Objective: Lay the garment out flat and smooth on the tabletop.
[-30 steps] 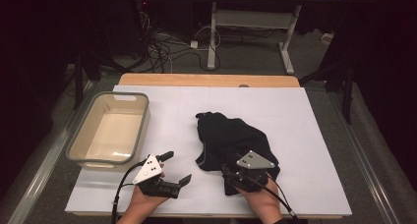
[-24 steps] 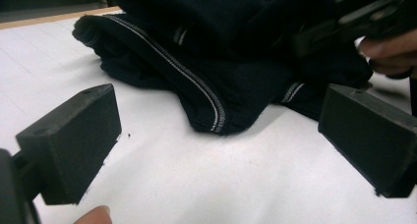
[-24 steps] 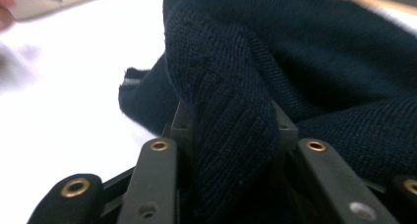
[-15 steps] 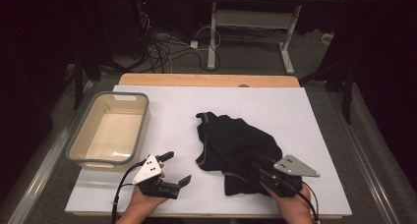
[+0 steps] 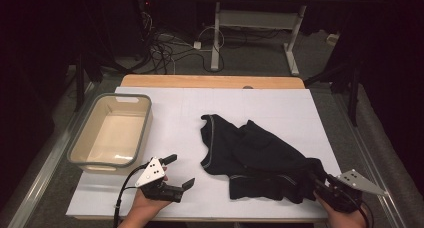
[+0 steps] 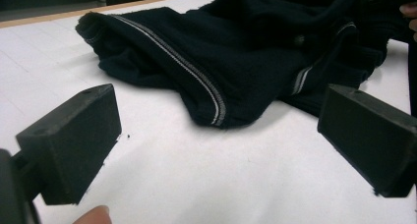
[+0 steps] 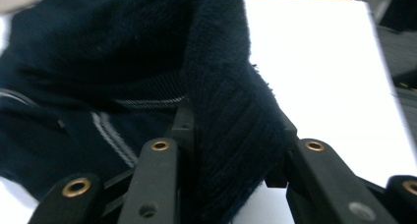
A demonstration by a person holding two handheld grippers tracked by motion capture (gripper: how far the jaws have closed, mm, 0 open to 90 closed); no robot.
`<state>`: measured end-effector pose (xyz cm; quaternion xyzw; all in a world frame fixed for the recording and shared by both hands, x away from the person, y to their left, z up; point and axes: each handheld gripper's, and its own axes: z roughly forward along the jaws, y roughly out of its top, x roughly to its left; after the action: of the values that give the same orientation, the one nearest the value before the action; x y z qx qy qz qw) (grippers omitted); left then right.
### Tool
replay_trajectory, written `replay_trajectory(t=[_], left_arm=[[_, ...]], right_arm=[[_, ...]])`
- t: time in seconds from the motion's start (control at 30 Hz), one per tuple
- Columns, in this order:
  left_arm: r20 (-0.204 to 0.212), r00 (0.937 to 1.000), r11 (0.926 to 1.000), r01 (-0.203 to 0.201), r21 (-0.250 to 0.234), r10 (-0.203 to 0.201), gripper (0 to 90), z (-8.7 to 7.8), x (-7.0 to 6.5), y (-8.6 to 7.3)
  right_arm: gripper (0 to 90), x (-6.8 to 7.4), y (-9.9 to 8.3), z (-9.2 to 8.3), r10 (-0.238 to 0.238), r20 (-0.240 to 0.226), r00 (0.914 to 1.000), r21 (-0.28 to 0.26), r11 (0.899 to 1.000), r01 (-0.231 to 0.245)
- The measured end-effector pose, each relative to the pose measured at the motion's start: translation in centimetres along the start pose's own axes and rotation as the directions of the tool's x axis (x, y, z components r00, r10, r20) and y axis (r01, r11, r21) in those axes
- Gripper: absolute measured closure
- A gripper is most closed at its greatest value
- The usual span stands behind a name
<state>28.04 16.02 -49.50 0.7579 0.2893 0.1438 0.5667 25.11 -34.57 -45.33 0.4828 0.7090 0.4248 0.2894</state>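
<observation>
We see a dark sweater [image 5: 252, 158] lying rumpled on the white desk [image 5: 175, 113], right of centre, with one end drawn out toward the near right corner. Our right claw [image 5: 320, 184] is clamped on that end: in the right gripper view a thick fold of ribbed knit [image 7: 231, 130] fills the gap between the jaws, which have just been closing on it. The pads themselves are buried under the cloth, and the lower part of that hand is cut off by the frame edge. Our left claw [image 5: 181, 174] rests low near the front edge, jaws wide apart with bare desk between them, the sweater's striped hem [image 6: 206, 86] just beyond. A beige bin [image 5: 82, 153] sits at the left, well apart from the sweater.
</observation>
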Motion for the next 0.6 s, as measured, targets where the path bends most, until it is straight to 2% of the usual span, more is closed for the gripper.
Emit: replay_trajectory(t=[0.13, 0.27, 0.37, 0.47, 0.53, 0.6], left_arm=[[0.0, 1.0, 1.0, 0.0, 0.002, 0.0, 2.2, 0.0, 0.0, 0.0], [0.0, 1.0, 1.0, -0.003, 0.003, 0.003, 2.5, 0.1, 0.0, 0.0], [0.0, 1.0, 0.9999, -0.005, 0.009, 0.005, 2.9, 0.1, 0.0, 0.0], [-0.004, 0.9999, 0.9998, -0.009, 0.015, 0.009, 3.4, 0.2, -0.1, 0.1], [-0.006, 0.9999, 0.9998, -0.011, 0.017, 0.011, 3.5, 0.2, -0.1, 0.1], [-0.008, 0.9999, 0.9998, -0.011, 0.019, 0.011, 3.6, 0.2, -0.1, 0.1]], right_arm=[[63.9, -0.4, -0.7, -0.1, 0.016, -0.007, 0.9998, 0.019, 1.0, -0.016], [40.0, 0.9, 0.4, -0.3, 0.002, -0.045, 0.999, -0.03, 1.0, -0.003], [32.9, 2.4, 1.8, -1.2, -0.045, -0.06, 0.9972, -0.075, 0.996, 0.04], [30.9, 4.3, 3.2, -2.1, -0.097, -0.078, 0.9923, -0.137, 0.987, 0.085], [33.4, 5.9, 4.0, -2.3, -0.142, -0.106, 0.9842, -0.166, 0.978, 0.123], [41.3, 7.6, 4.4, -1.6, -0.188, -0.152, 0.9703, -0.171, 0.972, 0.162]])
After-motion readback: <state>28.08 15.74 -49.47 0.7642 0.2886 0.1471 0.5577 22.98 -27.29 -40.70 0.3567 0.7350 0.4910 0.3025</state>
